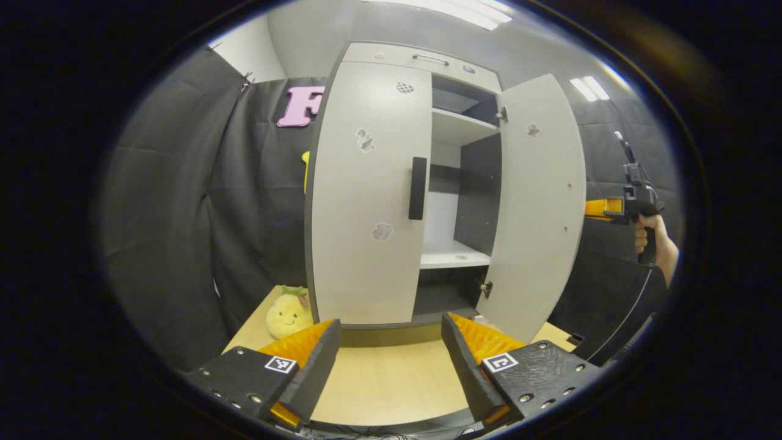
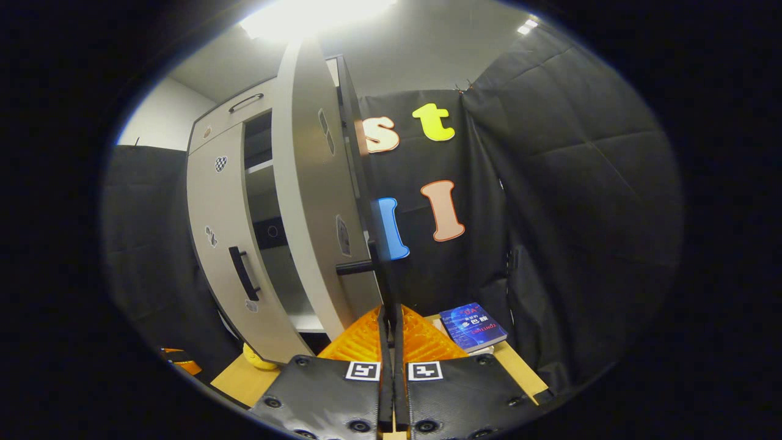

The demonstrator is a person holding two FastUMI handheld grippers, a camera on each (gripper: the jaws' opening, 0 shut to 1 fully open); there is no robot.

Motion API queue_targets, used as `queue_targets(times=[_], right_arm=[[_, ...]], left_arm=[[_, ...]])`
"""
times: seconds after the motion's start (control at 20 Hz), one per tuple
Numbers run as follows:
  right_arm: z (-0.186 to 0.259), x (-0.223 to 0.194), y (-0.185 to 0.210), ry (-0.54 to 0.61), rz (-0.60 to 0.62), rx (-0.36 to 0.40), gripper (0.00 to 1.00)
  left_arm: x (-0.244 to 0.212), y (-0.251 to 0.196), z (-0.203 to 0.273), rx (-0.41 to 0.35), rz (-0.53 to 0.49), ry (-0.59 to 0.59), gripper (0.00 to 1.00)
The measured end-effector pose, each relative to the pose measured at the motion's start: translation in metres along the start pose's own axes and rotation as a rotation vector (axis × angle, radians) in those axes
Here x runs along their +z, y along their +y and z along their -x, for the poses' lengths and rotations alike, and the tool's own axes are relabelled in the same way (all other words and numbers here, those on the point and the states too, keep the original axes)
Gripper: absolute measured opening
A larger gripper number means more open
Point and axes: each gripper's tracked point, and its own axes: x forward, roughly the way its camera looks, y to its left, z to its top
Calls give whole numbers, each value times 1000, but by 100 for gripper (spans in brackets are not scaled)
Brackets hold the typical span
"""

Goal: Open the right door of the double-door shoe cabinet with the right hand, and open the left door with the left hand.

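Note:
The pale grey shoe cabinet [image 1: 427, 58] stands on a wooden table. Its left door [image 1: 366, 201] is closed, and a black handle [image 1: 418, 187] runs down its inner edge. My left gripper [image 1: 391, 345] hovers open low in front of that door, apart from it and holding nothing. The right door [image 1: 537, 208] is swung open, showing shelves [image 1: 455, 253]. A hand holds my right gripper [image 1: 611, 208] behind that door at handle height. In the right gripper view my right gripper [image 2: 389, 318] is shut on the right door's handle [image 2: 379, 263], seen edge-on beside the door face [image 2: 305, 183].
A yellow plush toy [image 1: 288, 313] sits on the table [image 1: 385, 379] at the cabinet's left front corner. A blue book [image 2: 473, 326] lies on the table's right side. Black cloth walls close in the booth, and a cable hangs from the right gripper.

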Motion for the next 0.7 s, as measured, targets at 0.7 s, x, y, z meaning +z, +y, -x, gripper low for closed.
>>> queue_targets(times=[0.7], right_arm=[[70,-3,-144,-60,-3,-490,4]], left_arm=[[72,22,-76,-8,-31,-119,94]])
